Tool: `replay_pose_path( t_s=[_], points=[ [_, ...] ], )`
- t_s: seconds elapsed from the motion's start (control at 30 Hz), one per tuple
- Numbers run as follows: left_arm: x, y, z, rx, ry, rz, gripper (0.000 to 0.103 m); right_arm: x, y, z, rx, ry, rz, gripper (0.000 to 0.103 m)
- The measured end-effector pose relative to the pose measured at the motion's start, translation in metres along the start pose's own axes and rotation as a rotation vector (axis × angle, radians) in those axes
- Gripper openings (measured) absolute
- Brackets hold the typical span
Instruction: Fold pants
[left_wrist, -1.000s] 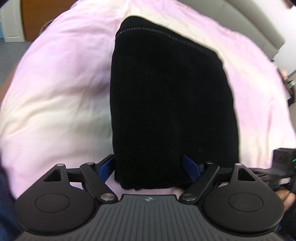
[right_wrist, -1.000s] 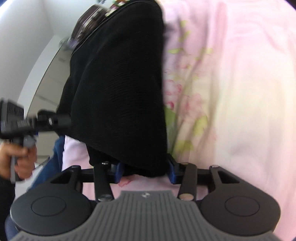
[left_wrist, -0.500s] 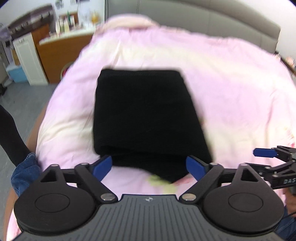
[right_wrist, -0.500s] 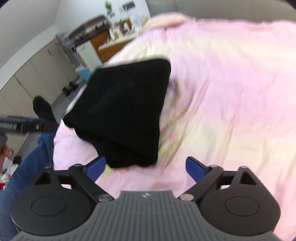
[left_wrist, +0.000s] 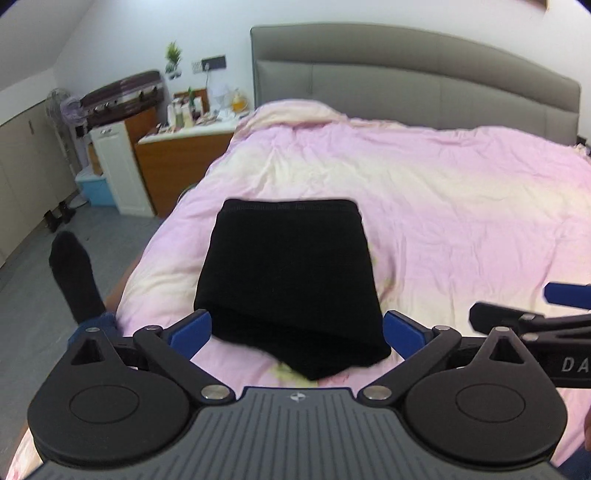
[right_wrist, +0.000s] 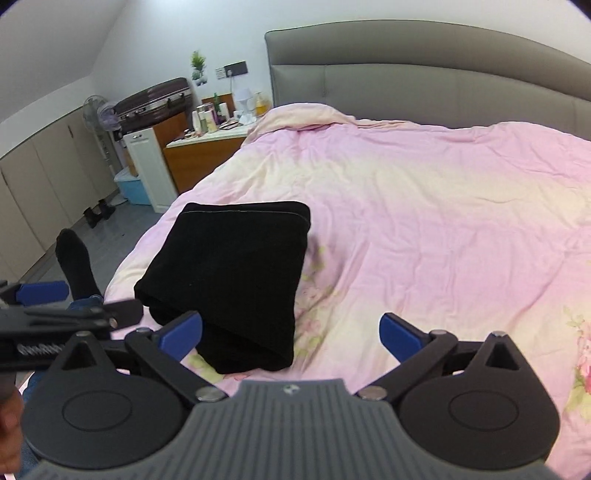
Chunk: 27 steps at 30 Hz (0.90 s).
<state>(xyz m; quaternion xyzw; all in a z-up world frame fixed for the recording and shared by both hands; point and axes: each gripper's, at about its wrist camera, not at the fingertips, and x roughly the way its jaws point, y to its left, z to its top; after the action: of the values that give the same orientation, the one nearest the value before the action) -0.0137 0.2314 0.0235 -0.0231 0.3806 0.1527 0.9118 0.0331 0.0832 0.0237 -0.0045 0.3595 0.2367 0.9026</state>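
Note:
The black pants (left_wrist: 288, 280) lie folded into a compact rectangle on the pink quilt (left_wrist: 443, 221), near the bed's left edge. My left gripper (left_wrist: 297, 328) hovers above and behind the bundle, open, with nothing held. In the right wrist view the pants (right_wrist: 229, 273) sit left of centre. My right gripper (right_wrist: 291, 332) is raised off them, its jaws opening, with nothing between the pads. Each gripper shows at the edge of the other's view: the right gripper (left_wrist: 554, 310) and the left gripper (right_wrist: 55, 302).
A grey padded headboard (left_wrist: 406, 74) closes the far end of the bed. A wooden nightstand (left_wrist: 177, 155) with bottles and a white cabinet (left_wrist: 118, 166) stand to the left. A person's foot in a black sock (left_wrist: 74, 273) is on the floor beside the bed.
Both grippers let go of the pants' near edge, opened wide and rose back from the bundle. The pants now lie flat and folded, and more of the room has come into view.

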Motion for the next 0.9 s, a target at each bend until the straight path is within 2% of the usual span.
replay_pose_path(
  t_s=[0.1, 0.23, 0.37, 0.9],
  points=[
    [0.005, -0.001, -0.007, -0.041, 0.03, -0.003, 0.103, -0.005, 0.0, -0.007, 0.002, -0.005, -0.032, 0.098],
    [0.002, -0.008, -0.013, -0.014, -0.003, 0.031, 0.103, -0.004, -0.004, -0.016, 0.015, 0.008, -0.04, 0.098],
    [0.003, -0.01, -0.013, -0.014, 0.032, 0.035, 0.103, -0.003, -0.007, -0.021, 0.023, 0.024, -0.042, 0.098],
    [0.007, -0.015, -0.011, 0.003, 0.042, 0.046, 0.103, -0.008, -0.018, -0.026, 0.043, 0.043, -0.048, 0.098]
  ],
)
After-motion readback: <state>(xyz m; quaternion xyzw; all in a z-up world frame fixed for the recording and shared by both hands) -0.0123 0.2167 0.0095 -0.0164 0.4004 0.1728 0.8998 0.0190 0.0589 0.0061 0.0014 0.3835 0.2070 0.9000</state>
